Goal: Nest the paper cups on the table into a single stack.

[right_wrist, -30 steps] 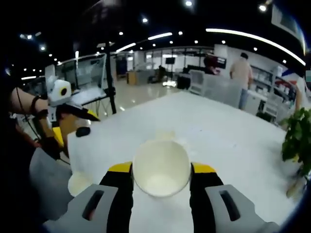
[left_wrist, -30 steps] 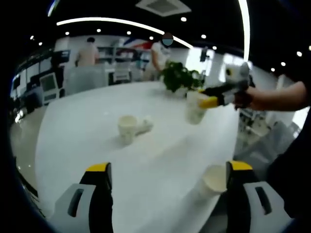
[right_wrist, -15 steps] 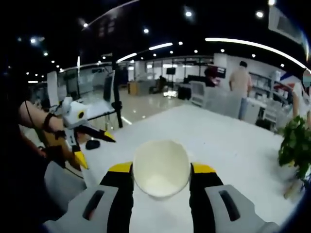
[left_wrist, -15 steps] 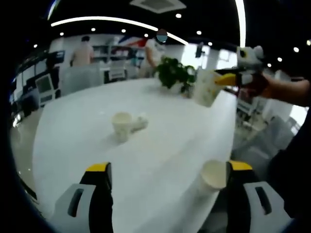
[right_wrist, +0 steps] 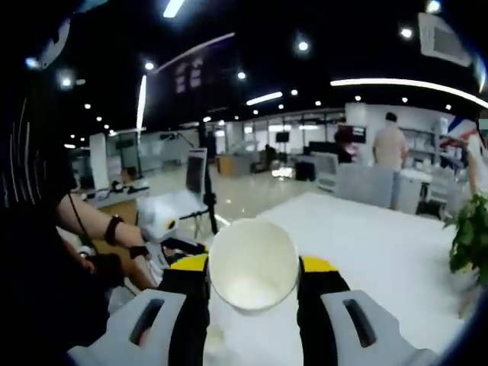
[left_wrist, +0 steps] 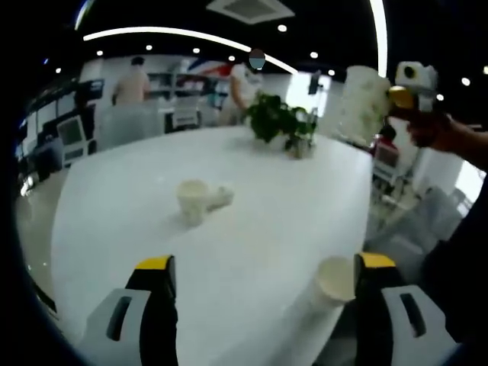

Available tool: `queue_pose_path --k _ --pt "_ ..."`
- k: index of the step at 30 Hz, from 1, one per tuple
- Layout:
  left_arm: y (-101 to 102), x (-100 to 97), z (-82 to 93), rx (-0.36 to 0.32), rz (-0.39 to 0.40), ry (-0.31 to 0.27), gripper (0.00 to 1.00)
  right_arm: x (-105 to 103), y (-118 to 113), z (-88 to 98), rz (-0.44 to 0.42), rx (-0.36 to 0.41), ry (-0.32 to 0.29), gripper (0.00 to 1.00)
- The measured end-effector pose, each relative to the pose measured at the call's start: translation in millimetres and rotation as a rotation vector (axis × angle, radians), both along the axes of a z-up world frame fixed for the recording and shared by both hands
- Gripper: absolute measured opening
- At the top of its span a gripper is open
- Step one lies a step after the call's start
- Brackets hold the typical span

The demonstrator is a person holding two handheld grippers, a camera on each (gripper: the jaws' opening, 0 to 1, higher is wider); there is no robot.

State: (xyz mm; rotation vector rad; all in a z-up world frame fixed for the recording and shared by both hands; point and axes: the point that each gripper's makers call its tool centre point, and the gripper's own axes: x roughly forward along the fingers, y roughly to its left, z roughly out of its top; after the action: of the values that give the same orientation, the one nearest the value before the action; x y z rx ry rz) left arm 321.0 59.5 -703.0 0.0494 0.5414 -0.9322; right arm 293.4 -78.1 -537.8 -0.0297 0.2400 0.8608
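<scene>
Paper cups are spread over the white table [left_wrist: 252,206]: in the left gripper view, going left to right, an upright cup [left_wrist: 191,202] is seen near the table's middle with a second cup lying on its side [left_wrist: 219,197] just beside it, apparently touching, then a potted plant [left_wrist: 280,122] at the far edge, and nearer the camera a lone cup [left_wrist: 333,280] standing close to the table's edge, just inside the right jaw. The left gripper [left_wrist: 263,313] is held low with its jaws wide apart and nothing between them. At upper right, a raised cup [left_wrist: 362,104] is carried well above the table by the right gripper [left_wrist: 404,95]; in the right gripper view this held cup [right_wrist: 252,264] is clamped between the jaws, mouth toward the camera. Trouble is judged likeliest in three places: the lone cup could be knocked off the edge by a careless left jaw; the thin held cup could be crushed by too tight a squeeze; and nesting could jam if it is brought down tilted.
</scene>
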Motion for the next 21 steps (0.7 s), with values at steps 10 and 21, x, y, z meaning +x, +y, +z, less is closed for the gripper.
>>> queue_pose_path --k 10,21 --pt "7.5 0.7 -0.7 -0.014 0.03 0.011 0.96 -37.2 43.4 -60.2 0.123 -0.026 0.081 0.41" --pt "15.5 0.5 -1.9 -0.012 0.05 0.024 0.95 -43.6 62.0 -106.9 0.164 -0.073 0.115 0.41"
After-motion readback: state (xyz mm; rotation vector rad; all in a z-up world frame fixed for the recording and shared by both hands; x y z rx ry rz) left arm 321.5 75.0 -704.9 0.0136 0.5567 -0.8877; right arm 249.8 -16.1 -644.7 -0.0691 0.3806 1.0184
